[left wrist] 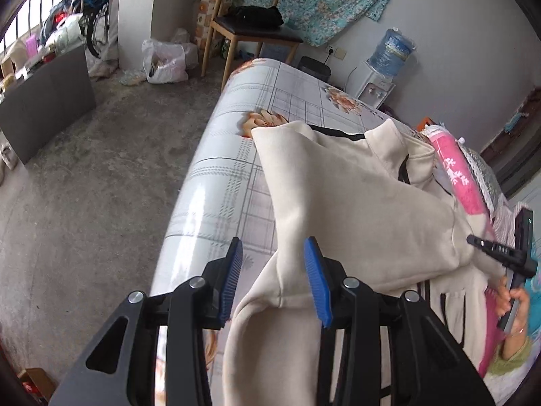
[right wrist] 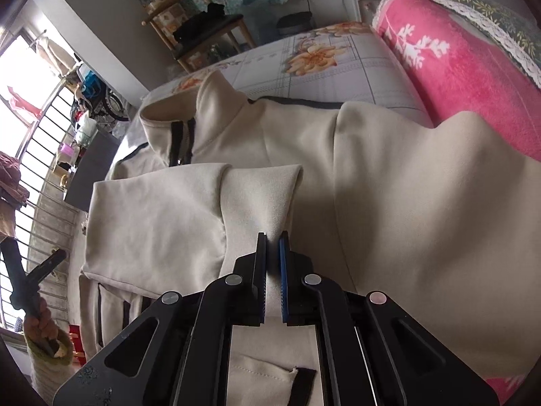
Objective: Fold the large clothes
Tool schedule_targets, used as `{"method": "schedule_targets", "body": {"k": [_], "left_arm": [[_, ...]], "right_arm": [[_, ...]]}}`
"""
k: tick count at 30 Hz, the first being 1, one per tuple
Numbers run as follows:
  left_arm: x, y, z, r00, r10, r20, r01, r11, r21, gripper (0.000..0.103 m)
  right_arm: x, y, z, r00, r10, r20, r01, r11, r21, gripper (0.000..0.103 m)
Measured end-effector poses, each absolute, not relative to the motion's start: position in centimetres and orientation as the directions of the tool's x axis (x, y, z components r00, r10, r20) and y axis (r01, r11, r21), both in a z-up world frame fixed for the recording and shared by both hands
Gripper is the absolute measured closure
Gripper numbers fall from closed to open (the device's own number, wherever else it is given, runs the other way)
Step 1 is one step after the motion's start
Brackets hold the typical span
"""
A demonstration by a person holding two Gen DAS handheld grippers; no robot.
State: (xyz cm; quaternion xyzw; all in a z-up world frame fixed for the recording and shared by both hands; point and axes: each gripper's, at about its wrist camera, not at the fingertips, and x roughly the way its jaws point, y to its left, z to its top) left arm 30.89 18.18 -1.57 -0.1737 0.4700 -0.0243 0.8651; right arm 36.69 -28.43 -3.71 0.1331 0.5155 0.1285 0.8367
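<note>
A cream zip jacket (left wrist: 355, 203) with dark trim lies spread on a table under a floral checked cover (left wrist: 236, 135). In the left wrist view my left gripper (left wrist: 274, 243) hovers above the jacket's near left edge. Its blue pads (left wrist: 316, 277) stand apart, the left one over bare cover, neither pressing the cloth. In the right wrist view my right gripper (right wrist: 272, 237) is shut on a raised fold of the jacket (right wrist: 372, 186); cream fabric fills the thin gap between its pads. A folded sleeve (right wrist: 152, 213) lies across the jacket's body, left of that gripper.
A rolled pink blanket (right wrist: 456, 67) lies along the table's right side, touching the jacket. The table's left edge drops to a concrete floor (left wrist: 101, 186). Beyond stand a wooden chair (left wrist: 250, 30), a water dispenser (left wrist: 385, 67), a plastic bag (left wrist: 162, 64) and a dark cabinet (left wrist: 47, 101).
</note>
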Motion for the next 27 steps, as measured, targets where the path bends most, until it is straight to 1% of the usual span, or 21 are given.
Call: {"method": "schedule_targets", "body": {"k": [2,5,9,10,11,12,13,17,20,21,23,24,25,27], "left_arm": [[34.0,18.4,-2.7,0.529,-0.255,-0.809,-0.140,0.914,-0.380,0.066],[37.6,18.6,-4.7,0.499,-0.314,-0.808,-0.187,0.871,-0.454,0.066],[40.3,18.8,-6.6,0.497,-0.307,-0.812,-0.250,0.845,-0.473,0.066],[40.6,18.7,-6.7,0.512,-0.301,-0.804,-0.246,0.846,-0.473,0.068],[40.8,18.6,-6.6,0.520,-0.284,-0.806,-0.242,0.856,-0.457,0.074],[40.9,18.3,-6.5,0.521,-0.269,-0.810,-0.236,0.867,-0.439,0.087],[40.9,18.1,-6.2,0.532,-0.261,-0.805,-0.219,0.877,-0.428,0.096],[39.7,15.9,-3.1,0.616,-0.155,-0.773,-0.123,0.950,-0.288,0.097],[40.3,15.0,-3.7,0.594,-0.094,-0.799,-0.120,0.972,-0.204,0.096],[40.8,15.2,-4.4,0.572,-0.086,-0.816,-0.138,0.970,-0.199,0.094],[41.4,16.0,-5.7,0.545,-0.101,-0.833,-0.170,0.959,-0.228,0.090],[41.3,16.6,-5.9,0.547,-0.112,-0.830,-0.185,0.951,-0.250,0.086],[41.0,17.1,-5.7,0.560,-0.118,-0.820,-0.198,0.942,-0.270,0.083],[39.9,17.8,-4.5,0.604,-0.126,-0.787,-0.192,0.936,-0.296,0.082]], "right_arm": [[36.0,-28.7,-3.0,0.449,0.362,-0.817,-0.077,0.926,0.369,0.101],[36.1,-28.6,-3.5,0.443,0.329,-0.834,-0.071,0.940,0.333,0.101],[37.5,-28.8,-6.0,0.389,0.313,-0.866,-0.040,0.945,0.324,0.101],[37.8,-28.8,-6.4,0.381,0.318,-0.868,-0.038,0.943,0.329,0.101],[37.9,-28.8,-6.6,0.378,0.319,-0.869,-0.038,0.943,0.330,0.101],[37.9,-28.8,-6.7,0.377,0.319,-0.870,-0.040,0.944,0.329,0.101],[37.8,-28.8,-6.7,0.378,0.316,-0.870,-0.040,0.945,0.326,0.101],[36.9,-28.4,-4.9,0.437,0.275,-0.857,-0.070,0.960,0.272,0.101],[37.0,-28.2,-5.1,0.438,0.234,-0.868,-0.058,0.971,0.232,0.101],[37.2,-28.1,-5.6,0.429,0.220,-0.876,-0.053,0.974,0.219,0.101],[37.5,-28.0,-6.5,0.410,0.208,-0.888,-0.042,0.977,0.209,0.101],[37.4,-27.9,-6.6,0.411,0.199,-0.889,-0.040,0.979,0.201,0.101],[37.1,-27.8,-6.3,0.422,0.185,-0.888,-0.041,0.982,0.185,0.101],[36.4,-27.6,-5.1,0.459,0.167,-0.873,-0.055,0.986,0.160,0.101]]}}
